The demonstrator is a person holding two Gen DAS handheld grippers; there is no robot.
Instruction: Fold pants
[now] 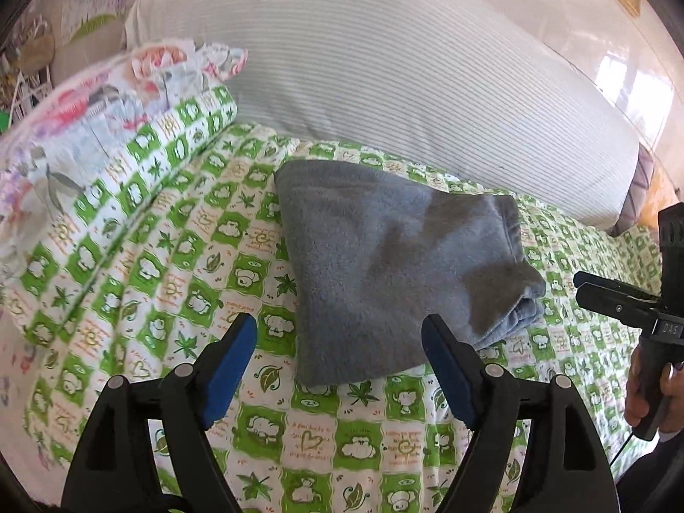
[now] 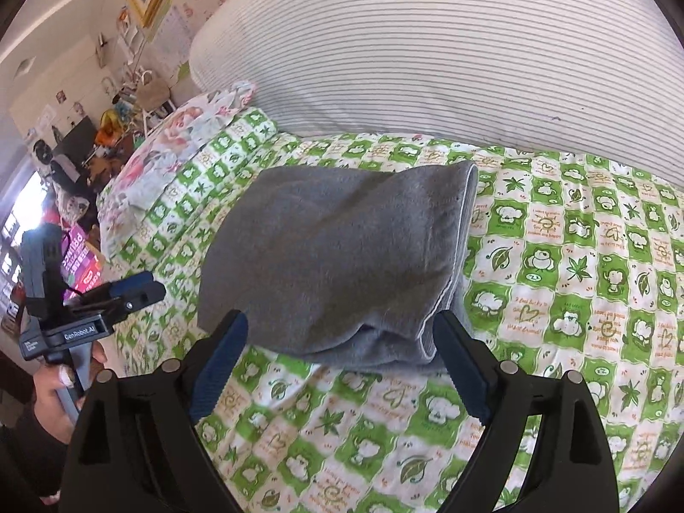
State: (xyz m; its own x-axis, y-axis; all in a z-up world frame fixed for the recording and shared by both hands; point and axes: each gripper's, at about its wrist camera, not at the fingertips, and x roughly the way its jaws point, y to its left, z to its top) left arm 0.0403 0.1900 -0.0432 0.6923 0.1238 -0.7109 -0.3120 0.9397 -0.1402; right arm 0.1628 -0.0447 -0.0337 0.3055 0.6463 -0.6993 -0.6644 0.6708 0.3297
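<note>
Left wrist view: pants (image 1: 384, 265) folded into thick bundle on bed (image 1: 171, 282), apart from both tools. Left hand-held gripper (image 1: 340, 359) wide open, empty; right hand-held gripper (image 2: 342, 359) likewise. Risk: loose layers at near corner springing open if nudged.

Folded pants (image 1: 384, 265) w/ free bedsheet (image 1: 299, 427) all round; striped pillow (image 1: 406, 77) close behind.

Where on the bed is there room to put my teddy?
The green sheet is bare to the right of the gray pants, below the striped pillow. Bare too in front, by the grippers. It is crowded on the left, where the flowery blanket is piled.
</note>
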